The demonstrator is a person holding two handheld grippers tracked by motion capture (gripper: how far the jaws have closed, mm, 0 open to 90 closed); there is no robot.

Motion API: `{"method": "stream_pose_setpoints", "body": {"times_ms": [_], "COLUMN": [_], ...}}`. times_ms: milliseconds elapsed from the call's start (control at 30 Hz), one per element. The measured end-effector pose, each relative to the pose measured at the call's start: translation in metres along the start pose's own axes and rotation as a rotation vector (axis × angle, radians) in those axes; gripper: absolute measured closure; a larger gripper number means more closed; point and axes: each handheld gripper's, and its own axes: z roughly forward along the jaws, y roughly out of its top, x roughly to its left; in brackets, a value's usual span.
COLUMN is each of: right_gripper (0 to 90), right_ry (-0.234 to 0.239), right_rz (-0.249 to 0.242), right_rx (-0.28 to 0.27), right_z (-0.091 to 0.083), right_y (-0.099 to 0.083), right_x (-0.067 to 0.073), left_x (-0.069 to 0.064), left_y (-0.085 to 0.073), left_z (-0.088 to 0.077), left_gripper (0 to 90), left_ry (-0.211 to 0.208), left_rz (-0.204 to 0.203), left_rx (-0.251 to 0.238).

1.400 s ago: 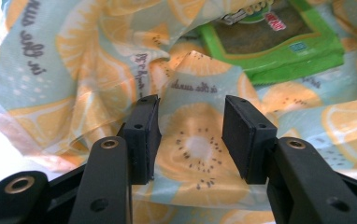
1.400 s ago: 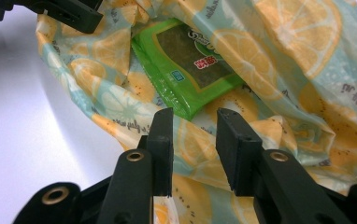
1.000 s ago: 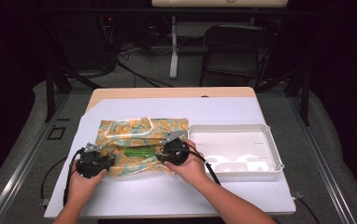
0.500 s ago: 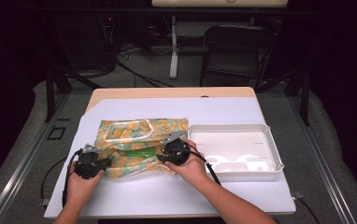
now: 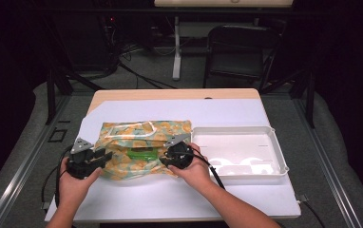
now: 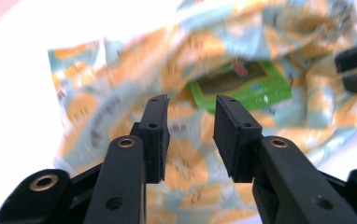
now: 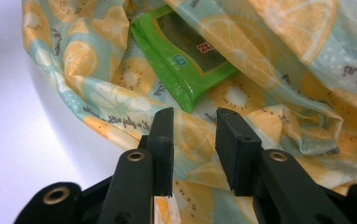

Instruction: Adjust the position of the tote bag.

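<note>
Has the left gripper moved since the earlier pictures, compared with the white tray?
Yes. In the high view the left gripper sits a little higher against the fixed white tray; its jaws have just been opening, nothing between them.

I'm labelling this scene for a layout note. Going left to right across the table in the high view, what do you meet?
Left tongs → fruit-print bag → green packet showing in the bag's mouth → right tongs → white tray.
</note>
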Motion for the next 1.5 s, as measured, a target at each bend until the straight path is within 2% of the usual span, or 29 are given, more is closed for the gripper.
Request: {"method": "stream_pose_setpoints", "body": {"times_ms": [133, 167, 200, 300, 533, 767, 833, 933, 1000, 1233, 1333, 1367, 1400, 1500], "right_gripper": [68.1, 68.1, 68.1, 68.1, 68.1, 68.1, 68.1, 68.1, 68.1, 68.0, 68.1, 68.1, 68.1, 68.1], "right_ry": [0.003, 0.003, 0.003, 0.004, 0.005, 0.008, 0.008, 0.01, 0.012, 0.011, 0.012, 0.012, 0.012, 0.013], "right_rz": [0.001, 0.003, 0.003, 0.005, 0.009, 0.012, 0.024, 0.014, 0.017, 0.023, 0.024, 0.027, 0.028, 0.027], "right_rx": [-0.004, -0.007, -0.007, -0.003, -0.007, -0.005, -0.015, -0.006, -0.004, -0.002, -0.003, 0.0, -0.006, 0.003], "right_z": [0.0, 0.0, 0.0, 0.0, 0.0, 0.001, 0.002, 0.002, 0.002, 0.003, 0.003, 0.003, 0.003, 0.003], "right_y": [0.0, 0.0, 0.0, 0.0, 0.0, -0.001, -0.002, -0.002, -0.003, -0.005, -0.005, -0.005, -0.006, -0.006], "right_x": [0.0, -0.001, -0.001, -0.001, -0.001, -0.002, -0.002, -0.003, -0.003, -0.004, -0.004, -0.004, -0.004, -0.005], "left_x": [0.0, 0.001, 0.001, 0.002, 0.005, -0.001, -0.003, -0.002, -0.001, 0.003, 0.003, 0.004, 0.003, 0.005], "left_y": [0.016, 0.025, 0.025, 0.038, 0.05, 0.05, 0.049, 0.048, 0.047, 0.045, 0.044, 0.044, 0.043, 0.043], "left_z": [-0.007, -0.009, -0.009, -0.007, 0.014, 0.038, 0.044, 0.053, 0.06, 0.078, 0.084, 0.086, 0.088, 0.091], "left_gripper": [60.3, 57.6, 56.9, 55.7, 48.5, 46.2, 44.7, 44.3, 44.3, 44.3, 44.6, 45.2, 45.7, 47.2], "left_ry": [0.012, 0.014, 0.014, 0.017, -0.047, -0.067, -0.065, -0.061, -0.054, -0.075, -0.074, -0.079, -0.072, -0.095], "left_rz": [0.015, 0.022, 0.022, 0.036, 0.03, 0.068, 0.08, 0.093, 0.093, 0.066, 0.067, 0.074, 0.068, 0.071], "left_rx": [-0.039, -0.06, -0.06, -0.077, -0.085, -0.037, -0.02, 0.008, 0.033, 0.076, 0.083, 0.1, 0.089, 0.111]}}
